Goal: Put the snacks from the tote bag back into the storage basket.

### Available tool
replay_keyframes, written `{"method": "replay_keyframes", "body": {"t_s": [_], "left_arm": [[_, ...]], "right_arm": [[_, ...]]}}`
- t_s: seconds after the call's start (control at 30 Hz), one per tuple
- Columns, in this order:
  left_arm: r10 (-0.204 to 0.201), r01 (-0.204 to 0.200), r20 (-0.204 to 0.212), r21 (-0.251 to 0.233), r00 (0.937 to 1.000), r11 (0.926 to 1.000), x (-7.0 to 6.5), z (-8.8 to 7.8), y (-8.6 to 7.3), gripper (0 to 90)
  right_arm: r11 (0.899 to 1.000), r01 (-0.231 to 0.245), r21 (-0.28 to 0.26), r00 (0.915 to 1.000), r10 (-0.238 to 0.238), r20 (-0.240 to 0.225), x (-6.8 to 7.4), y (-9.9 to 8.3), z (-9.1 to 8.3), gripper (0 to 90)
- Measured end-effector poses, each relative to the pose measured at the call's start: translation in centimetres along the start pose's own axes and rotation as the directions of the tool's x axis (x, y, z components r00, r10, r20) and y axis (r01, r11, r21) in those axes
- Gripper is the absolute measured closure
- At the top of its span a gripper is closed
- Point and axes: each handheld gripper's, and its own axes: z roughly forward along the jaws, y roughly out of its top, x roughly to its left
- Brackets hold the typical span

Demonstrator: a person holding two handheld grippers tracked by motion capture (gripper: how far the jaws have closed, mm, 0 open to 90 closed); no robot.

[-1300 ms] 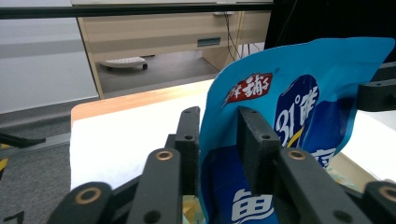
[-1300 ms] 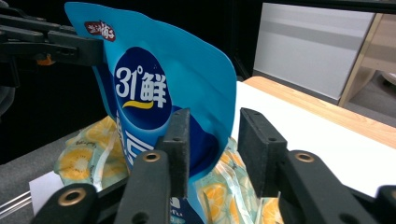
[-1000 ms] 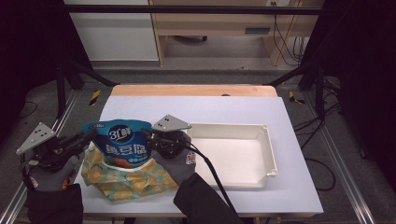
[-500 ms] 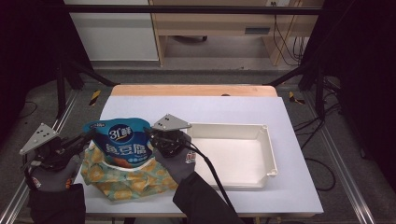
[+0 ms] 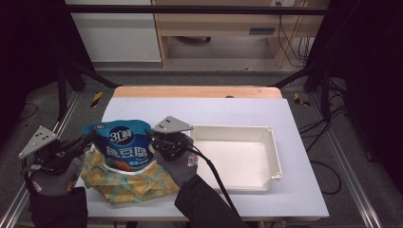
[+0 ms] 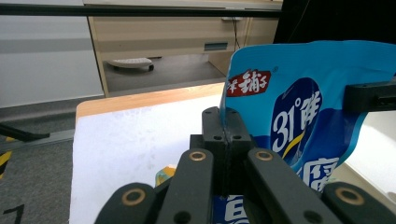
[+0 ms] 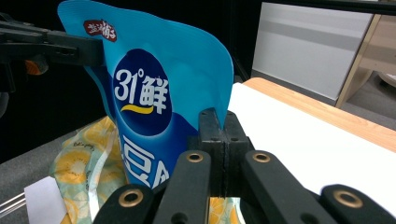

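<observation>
A blue snack pouch (image 5: 122, 142) with white print stands upright between my two grippers, above a yellow-and-green patterned bag (image 5: 128, 183) that lies on the white table. My left gripper (image 5: 90, 139) is shut on the pouch's left edge; in the left gripper view its jaws (image 6: 226, 123) pinch the thin seam of the pouch (image 6: 289, 116). My right gripper (image 5: 154, 137) is shut on the opposite edge, and in the right gripper view its jaws (image 7: 218, 126) clamp the pouch (image 7: 154, 107) with the patterned bag (image 7: 88, 158) below.
A white rectangular tray (image 5: 266, 135) sits just right of my right gripper. The table (image 5: 199, 111) has a wooden strip along its far edge. Black frame posts and cables stand around the table, and light wooden furniture stands behind it.
</observation>
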Motion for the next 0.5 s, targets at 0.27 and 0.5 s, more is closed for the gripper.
{"method": "replay_keyframes", "body": {"t_s": [0.27,0.5], "left_arm": [[0.005,-0.005,0.004,-0.034,1.0,0.9994,-0.3,-0.8,0.6,90.0],[0.001,0.0,0.012,-0.06,0.9999,0.9982,-0.5,-1.4,1.1,90.0]], "right_arm": [[1.0,0.011,-0.018,0.9999,-0.011,-0.003,0.3,0.7,-0.6,90.0],[0.999,0.024,-0.03,0.9997,-0.024,-0.007,0.5,1.5,-1.1,90.0]]}}
